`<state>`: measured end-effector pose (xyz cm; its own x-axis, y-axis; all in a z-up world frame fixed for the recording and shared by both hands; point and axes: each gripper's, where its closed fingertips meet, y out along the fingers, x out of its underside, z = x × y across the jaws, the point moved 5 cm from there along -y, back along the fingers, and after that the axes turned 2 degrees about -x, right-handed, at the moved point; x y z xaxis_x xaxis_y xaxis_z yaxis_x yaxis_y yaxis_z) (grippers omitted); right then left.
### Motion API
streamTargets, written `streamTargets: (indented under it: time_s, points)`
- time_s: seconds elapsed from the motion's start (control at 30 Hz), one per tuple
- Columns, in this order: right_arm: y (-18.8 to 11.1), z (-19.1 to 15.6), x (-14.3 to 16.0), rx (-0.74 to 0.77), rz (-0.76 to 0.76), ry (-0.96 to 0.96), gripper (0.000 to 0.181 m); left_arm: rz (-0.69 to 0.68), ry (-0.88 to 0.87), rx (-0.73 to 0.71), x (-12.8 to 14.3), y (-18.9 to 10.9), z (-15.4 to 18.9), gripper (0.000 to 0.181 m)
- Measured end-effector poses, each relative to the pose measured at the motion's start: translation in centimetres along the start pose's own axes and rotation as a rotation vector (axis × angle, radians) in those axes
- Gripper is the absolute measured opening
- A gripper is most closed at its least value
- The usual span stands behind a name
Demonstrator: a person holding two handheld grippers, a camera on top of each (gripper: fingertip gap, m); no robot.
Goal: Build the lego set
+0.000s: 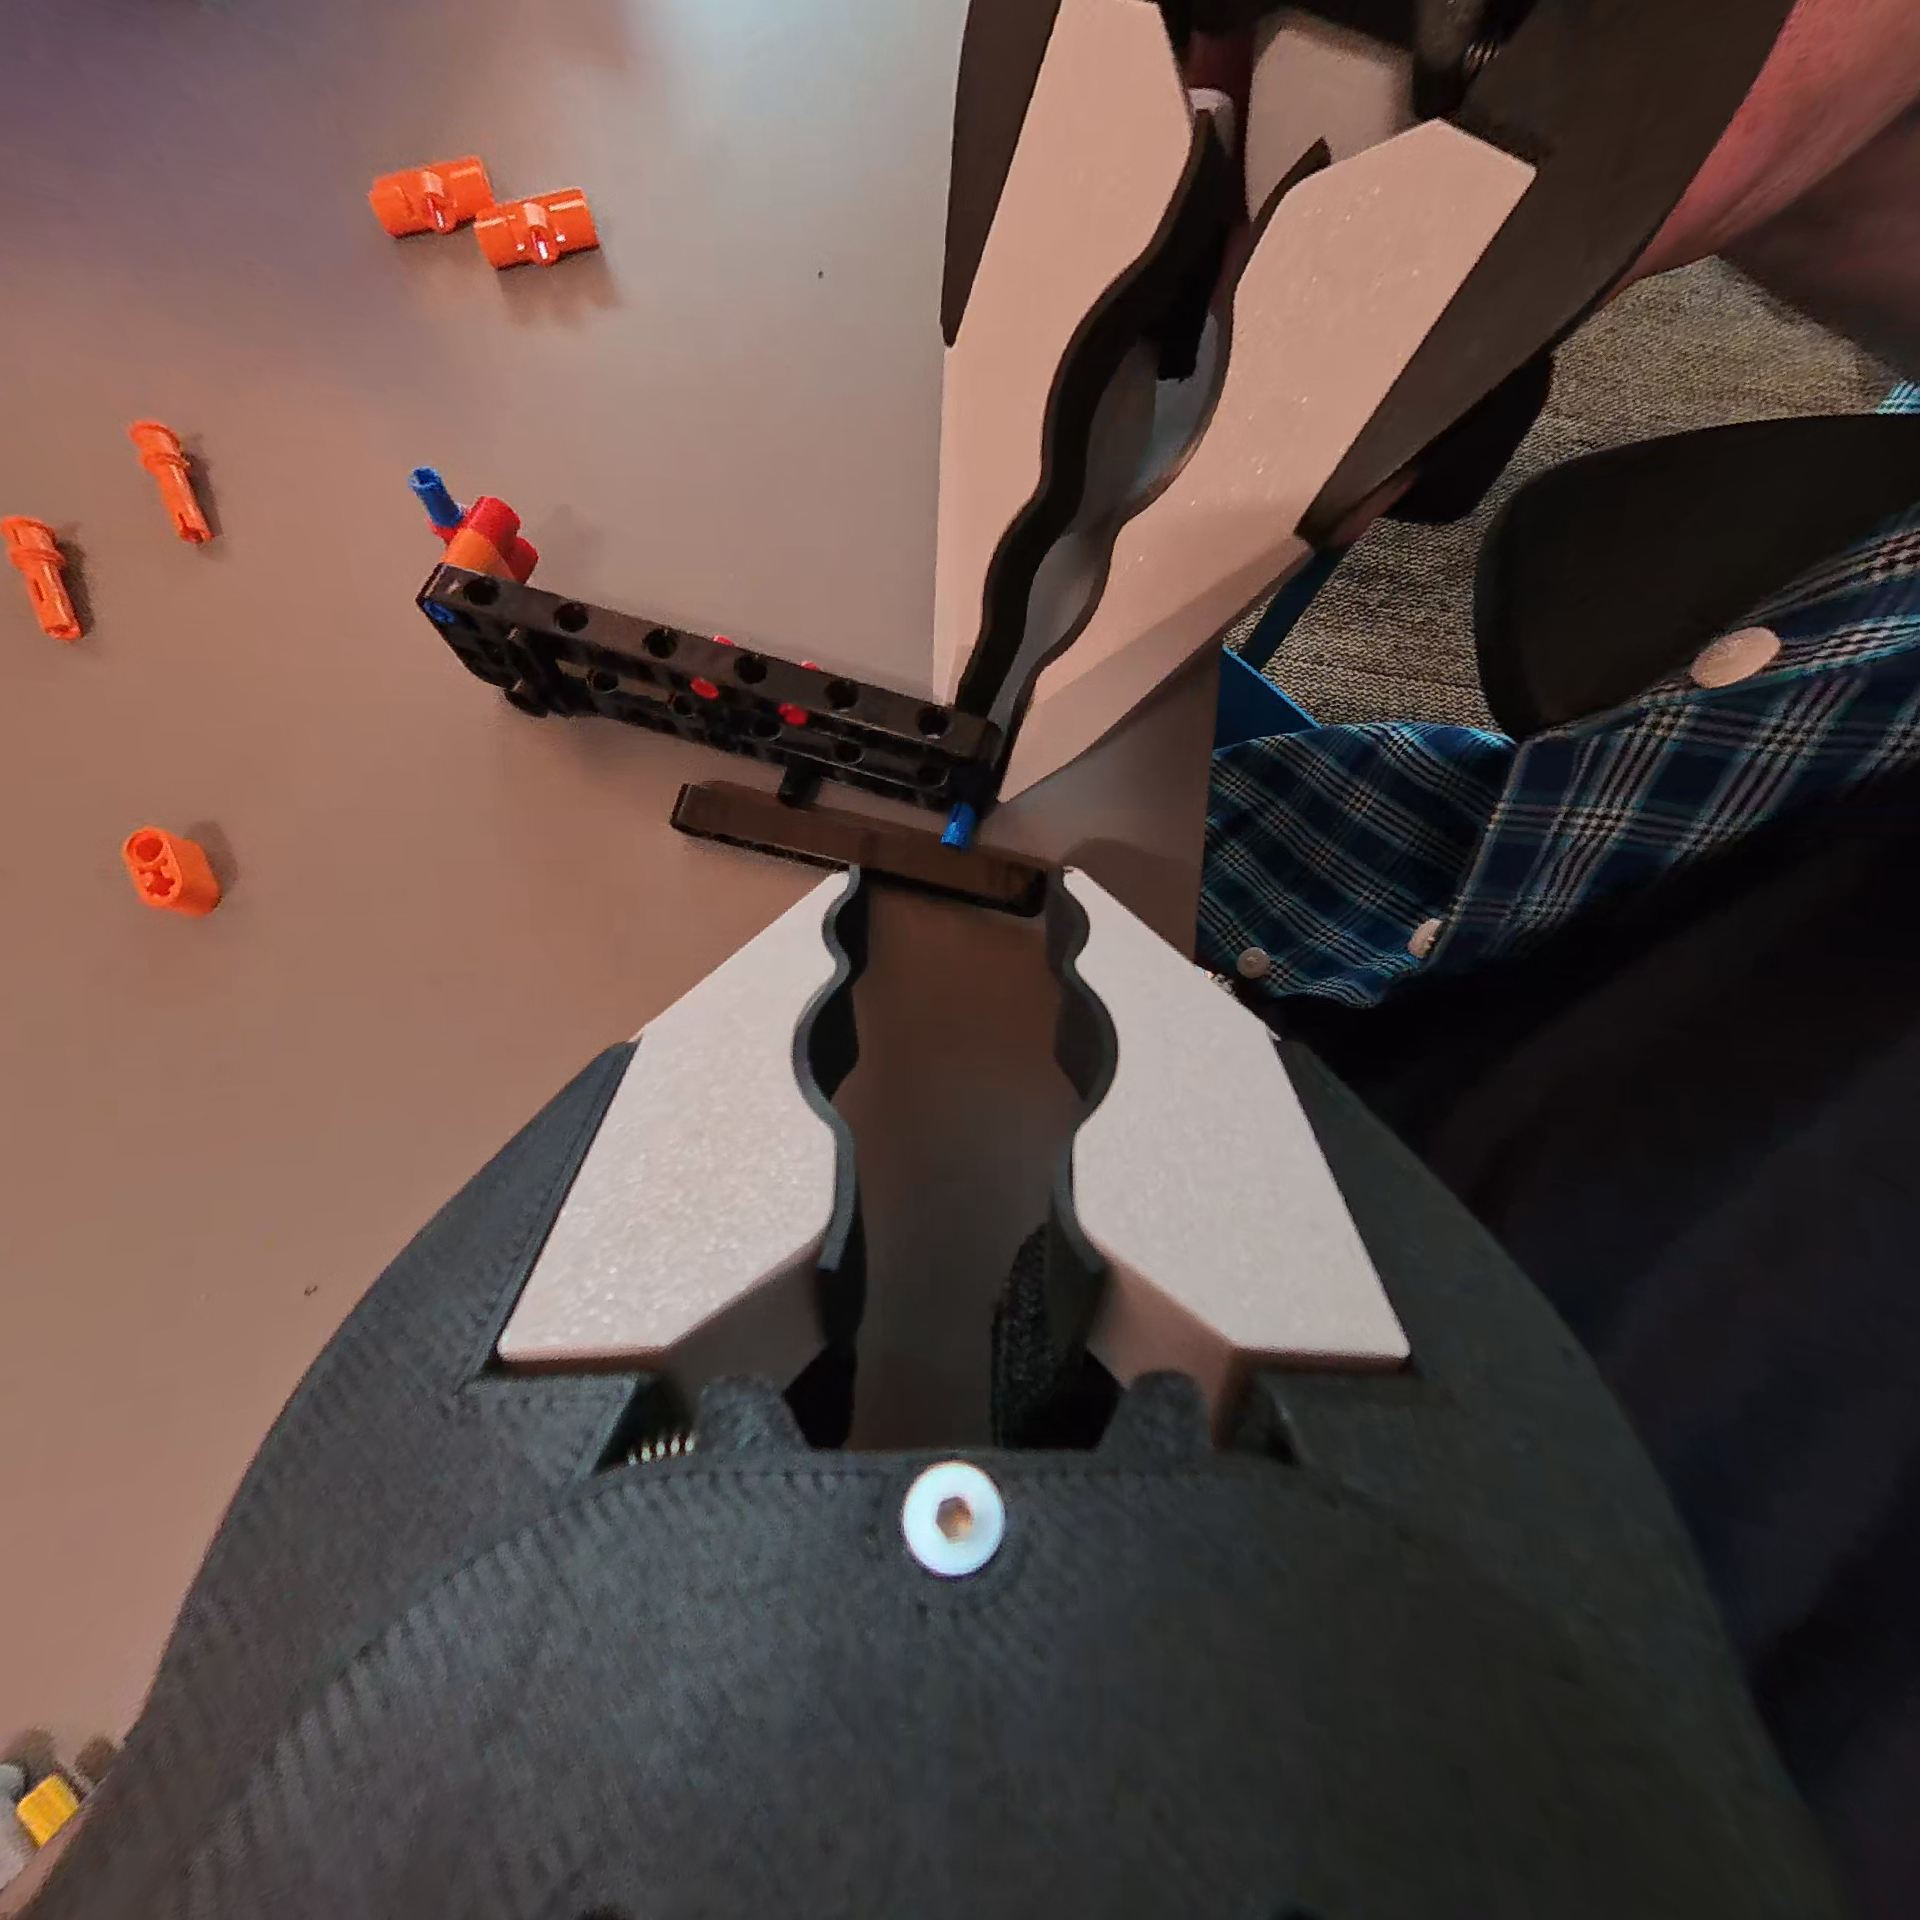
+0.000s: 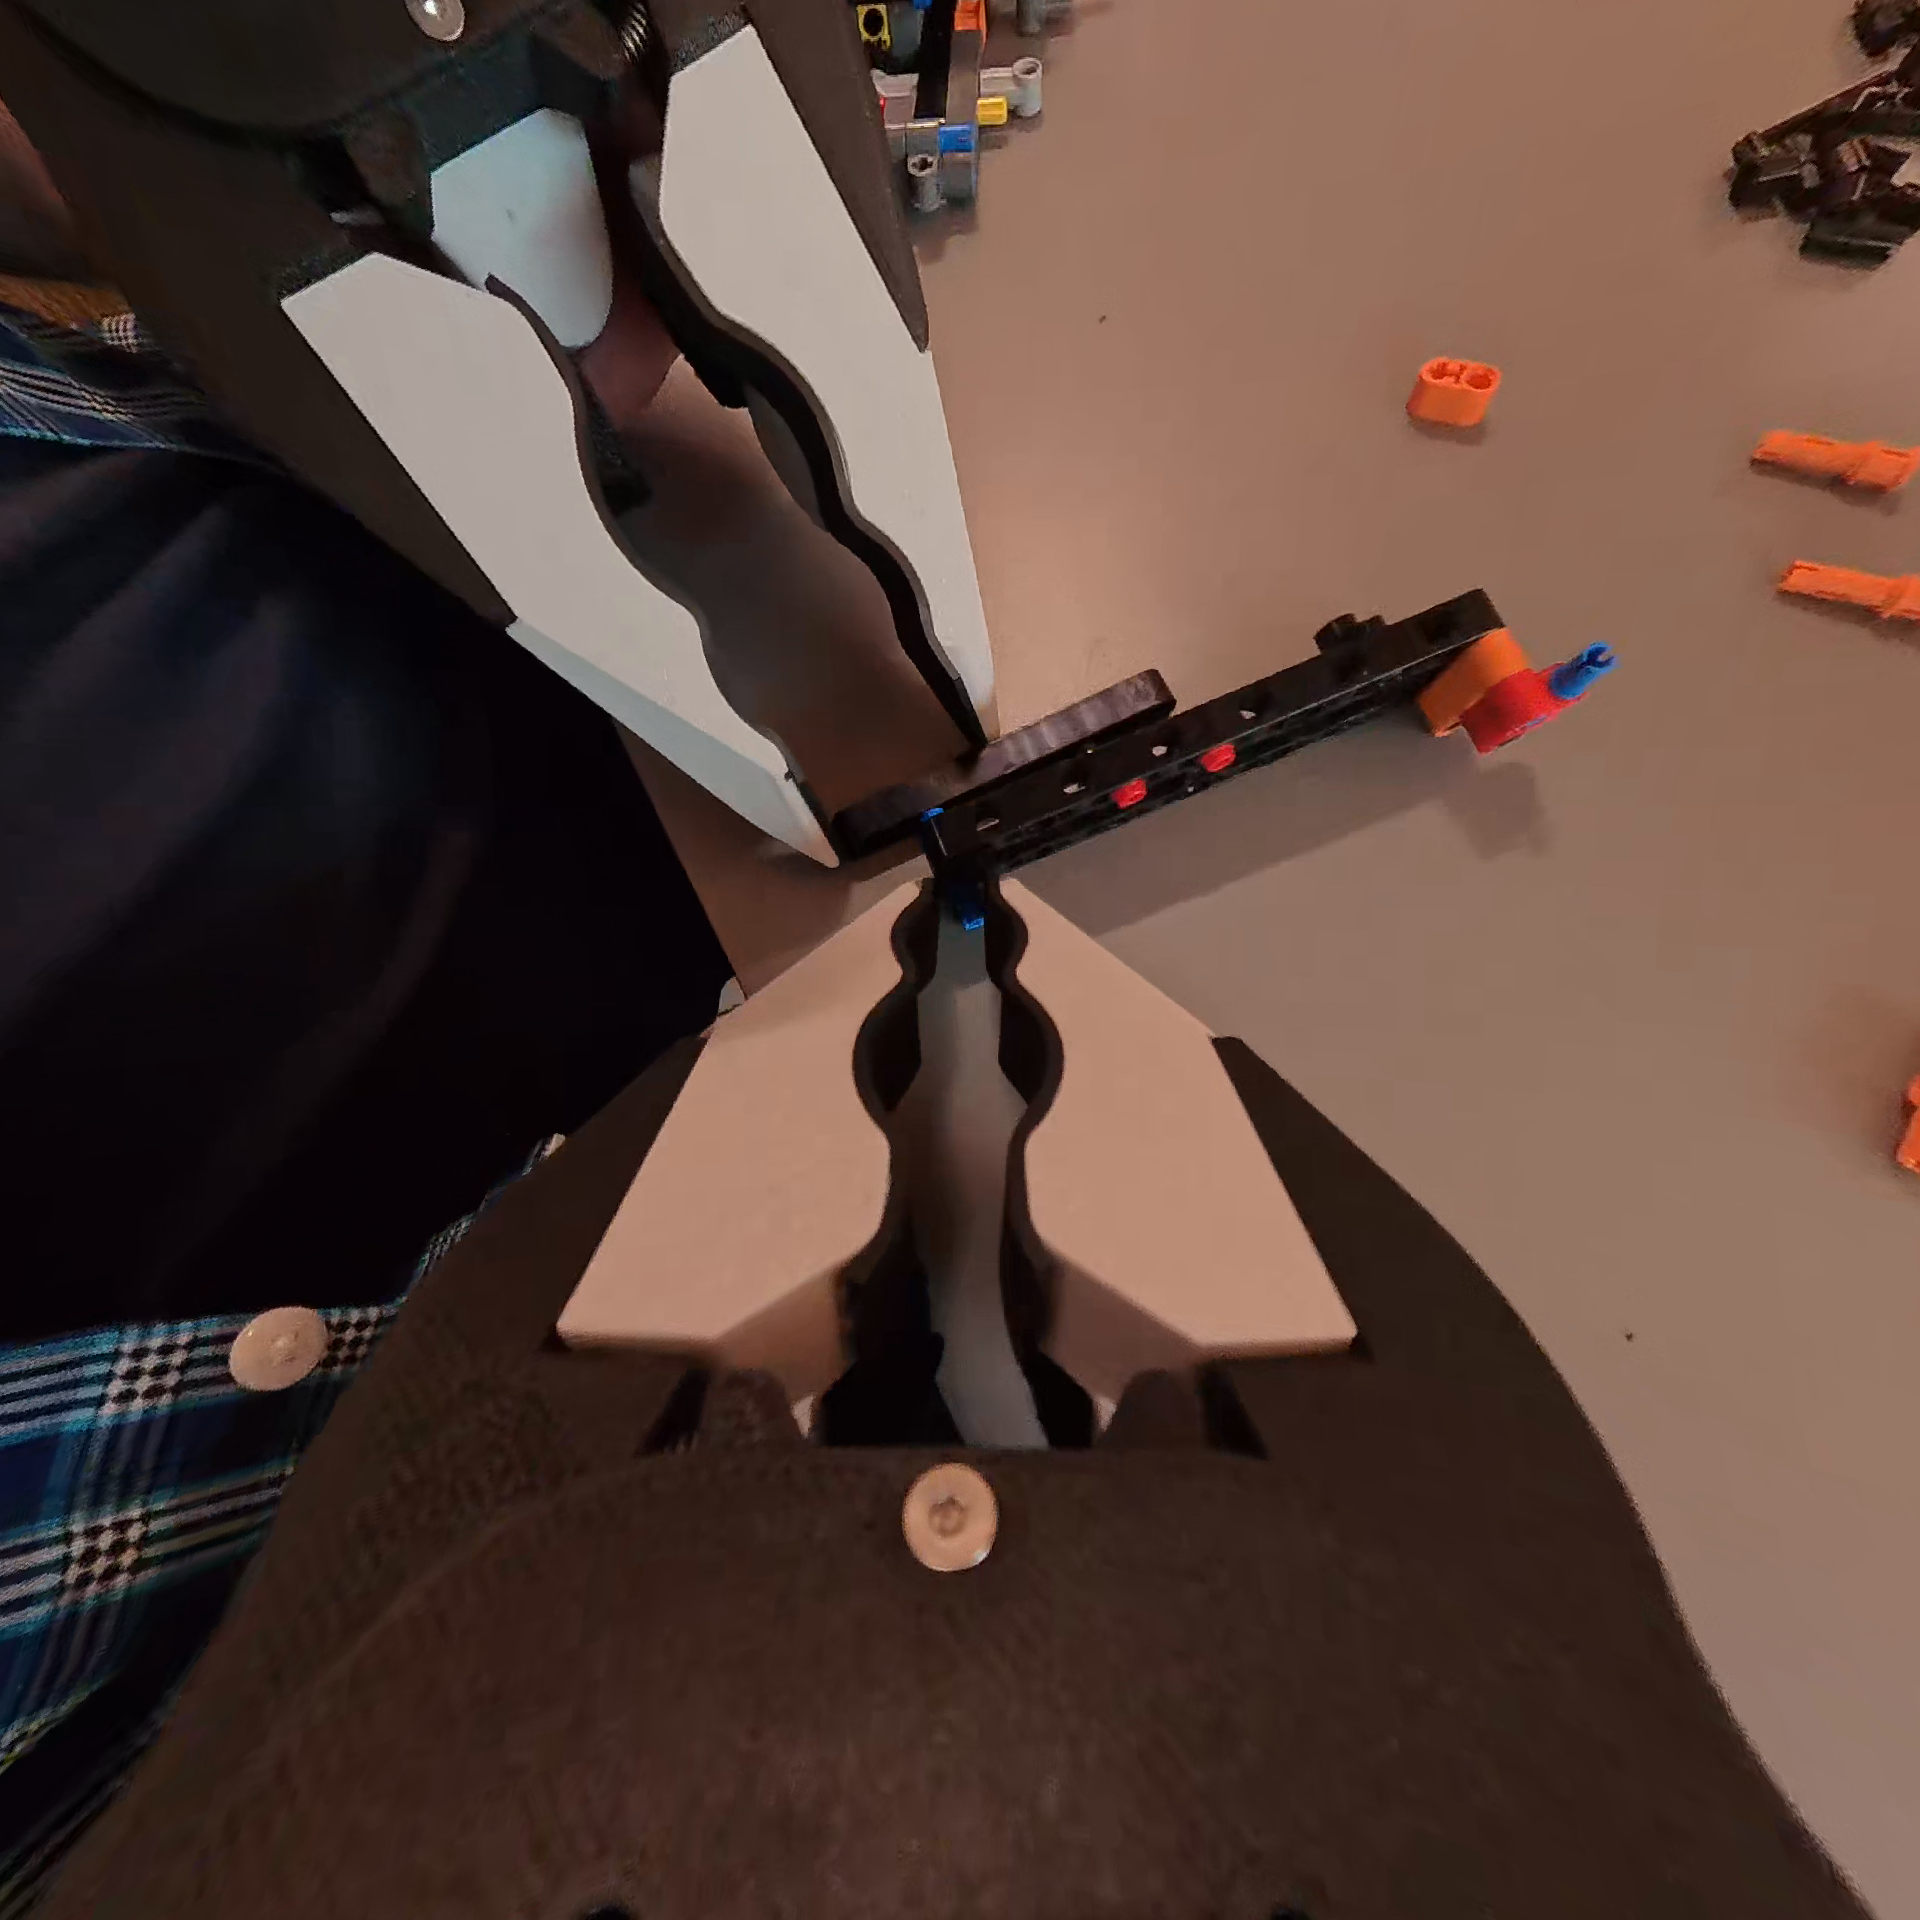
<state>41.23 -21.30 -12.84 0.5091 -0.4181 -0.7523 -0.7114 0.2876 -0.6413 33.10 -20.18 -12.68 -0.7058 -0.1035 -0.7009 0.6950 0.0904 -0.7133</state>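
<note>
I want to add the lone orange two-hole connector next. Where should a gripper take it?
Grip the orange connector across its two long flat sides, coming from above. It lies apart from other parts on the table, leaving room for both fingers.

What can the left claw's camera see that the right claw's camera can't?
Only the left wrist view shows two orange connectors lying side by side and a yellow piece in the corner. Only the right wrist view shows a pile of black pieces and a grey, blue and yellow cluster. Both show the black frame, the left claw gripping a flat black beam, and the right claw pinching a blue pin.
</note>
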Motion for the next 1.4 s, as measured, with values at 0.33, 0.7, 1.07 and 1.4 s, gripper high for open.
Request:
streamTargets:
  time_s: [0.33, 0.7, 1.07, 1.4]
  points:
    - [-0.2, 0.2, -0.2, -0.037, -0.007, -0.023, 0.009, 0.005, 0.004, 0.027, 0.0, 0.0, -0.1, 0.034]
    - [-0.5, 1.6, -0.7, -0.118, -0.037, -0.045, 0.014, 0.016, -0.035, 0.079, 0.0, -0.1, -0.4, 0.034]
    - [0.2, 1.9, -1.0, -0.158, -0.046, -0.108, 0.004, 0.03, -0.062, 0.084, 0.0, -0.1, -0.7, 0.033]
    - [0.3, 1.4, -1.0, -0.126, -0.034, -0.177, 0.0, 0.036, -0.087, 0.063, 0.1, -0.1, -0.9, 0.023]
